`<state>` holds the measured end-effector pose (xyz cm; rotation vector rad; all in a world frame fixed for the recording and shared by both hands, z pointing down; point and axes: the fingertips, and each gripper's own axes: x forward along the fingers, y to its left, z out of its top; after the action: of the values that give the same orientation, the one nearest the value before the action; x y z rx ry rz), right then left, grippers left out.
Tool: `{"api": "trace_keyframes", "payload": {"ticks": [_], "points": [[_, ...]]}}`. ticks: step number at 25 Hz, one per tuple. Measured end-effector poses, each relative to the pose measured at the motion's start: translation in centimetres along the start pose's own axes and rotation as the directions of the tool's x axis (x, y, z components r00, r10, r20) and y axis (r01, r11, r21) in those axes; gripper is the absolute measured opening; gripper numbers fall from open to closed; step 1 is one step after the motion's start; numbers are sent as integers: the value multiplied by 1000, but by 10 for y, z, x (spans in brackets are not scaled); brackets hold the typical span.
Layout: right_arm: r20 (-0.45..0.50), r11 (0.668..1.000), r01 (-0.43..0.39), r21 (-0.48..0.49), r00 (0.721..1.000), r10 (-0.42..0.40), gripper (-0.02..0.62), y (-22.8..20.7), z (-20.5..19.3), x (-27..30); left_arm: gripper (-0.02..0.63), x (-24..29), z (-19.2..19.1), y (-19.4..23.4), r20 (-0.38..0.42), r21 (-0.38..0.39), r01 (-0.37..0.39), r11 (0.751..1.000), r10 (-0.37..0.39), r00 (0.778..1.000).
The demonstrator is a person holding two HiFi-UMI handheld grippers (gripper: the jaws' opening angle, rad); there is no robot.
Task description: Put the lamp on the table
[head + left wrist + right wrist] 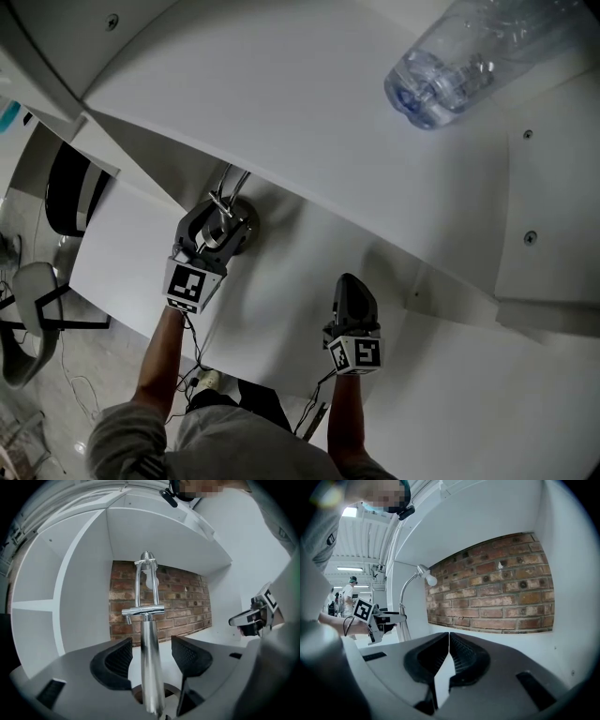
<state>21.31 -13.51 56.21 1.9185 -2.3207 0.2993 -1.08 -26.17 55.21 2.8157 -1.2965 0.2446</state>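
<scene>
A chrome desk lamp [228, 199] stands upright on the white table [281, 309], its round base [246, 234] under the edge of a shelf. My left gripper [223, 225] is open around its stem [149, 667]. The ribbed pads [119, 656] stand on either side with a gap to the metal. The lamp's twin rods and bulb [149, 581] rise in front of a brick wall. My right gripper [352, 292] rests further right over the table, shut and empty [449, 641]. From there the lamp [405, 597] and my left gripper [386, 619] show at the left.
A white shelf board [281, 94] overhangs the table, carrying a clear plastic bottle [469, 52]. The brick wall [497, 588] closes the back of the alcove, with white side panels [79, 597]. A black chair [70, 192] stands to the left of the table.
</scene>
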Motion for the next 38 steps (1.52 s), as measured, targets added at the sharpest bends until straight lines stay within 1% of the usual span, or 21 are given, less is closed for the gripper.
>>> {"api": "trace_keyframes", "payload": {"ticks": [8,11,16,18,21,25,27,30,38], "points": [[16,1000,13,0,1000,-13,24,10,3,-16,252,-21,2,-7,-5,5,4,1000,-4,1000],[22,1000,20,3,1000,-20,23,15,4,-24,250,-33,5,-8,-1,-6,-2,1000,2,1000],[46,1000,25,-8,999,-25,24,28,16,-40,244,-55,15,-28,9,-23,38,999,-38,999],[53,1000,26,-10,998,-25,24,34,20,-47,205,-66,19,-37,12,-27,54,998,-54,998],[68,1000,28,-8,997,-27,23,42,24,-59,192,-81,23,-54,11,-26,85,996,-85,996],[84,999,33,-20,996,-31,23,54,33,-75,150,-102,30,-71,10,-18,113,993,-112,994],[90,999,38,-22,995,-36,24,60,37,-83,140,-112,34,-76,11,-15,119,993,-119,993],[97,999,41,-20,994,-39,23,68,41,-97,90,-131,40,-83,21,-21,125,992,-125,992],[118,999,34,-31,993,-30,23,92,49,-132,31,-184,49,-102,17,-46,126,991,-125,992]]}}
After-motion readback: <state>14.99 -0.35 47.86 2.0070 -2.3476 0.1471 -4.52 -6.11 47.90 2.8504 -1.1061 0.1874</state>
